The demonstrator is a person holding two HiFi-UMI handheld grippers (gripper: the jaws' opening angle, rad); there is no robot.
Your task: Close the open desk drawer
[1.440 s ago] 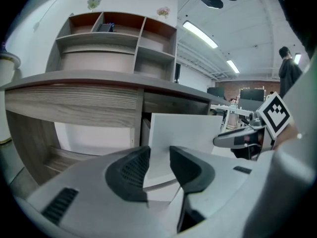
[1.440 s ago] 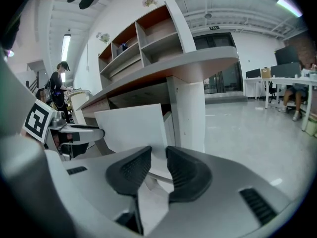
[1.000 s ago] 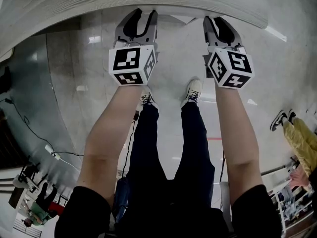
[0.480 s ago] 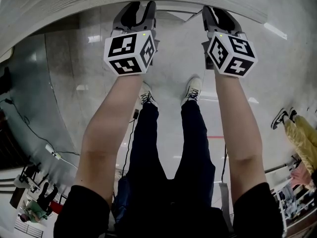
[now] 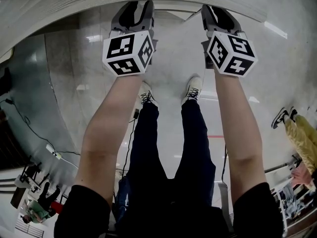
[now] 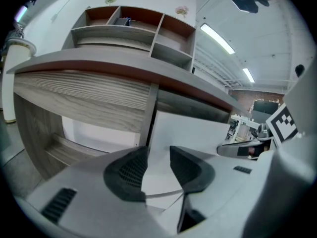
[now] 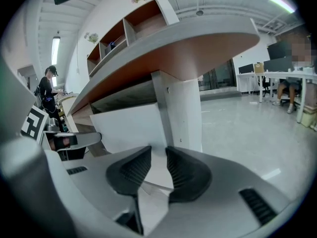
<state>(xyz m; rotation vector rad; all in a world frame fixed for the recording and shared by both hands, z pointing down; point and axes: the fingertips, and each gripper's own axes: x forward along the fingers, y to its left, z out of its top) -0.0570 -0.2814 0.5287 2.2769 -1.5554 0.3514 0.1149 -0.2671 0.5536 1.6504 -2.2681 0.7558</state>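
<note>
1. In the head view, the left gripper (image 5: 138, 6) and the right gripper (image 5: 217, 11) are seen from above. They are held side by side on bare forearms, and their tips are tucked under the edge of the desk (image 5: 74, 4).
2. The pale floor (image 5: 173, 58) and a pair of shoes (image 5: 193, 89) are shown only in that view. The drawer is hidden there by the desk edge, and the gap between the jaws cannot be judged.
3. In the left gripper view, the drawer (image 6: 198, 133) is shown as a white front panel below the desk top, just right of a wood-grained panel (image 6: 84, 100). A shelf unit (image 6: 129, 29) on top of the desk is also shown, and the right gripper is seen at the right edge.
4. In the right gripper view, a white leg (image 7: 183, 108) is shown just right of the drawer front, and a dark gap is seen between that front and the desk top. A standing person (image 7: 48, 90) is seen far off at the left.
5. The left gripper's jaws are held partly apart and nothing is gripped. The drawer front lies straight ahead, with its left edge lined up with the gap.
6. The right gripper's jaws are held apart by a narrower gap and nothing is gripped. The drawer front lies ahead and to the left, with its right edge behind the gap.
7. Whether either gripper touches the drawer cannot be told.
</note>
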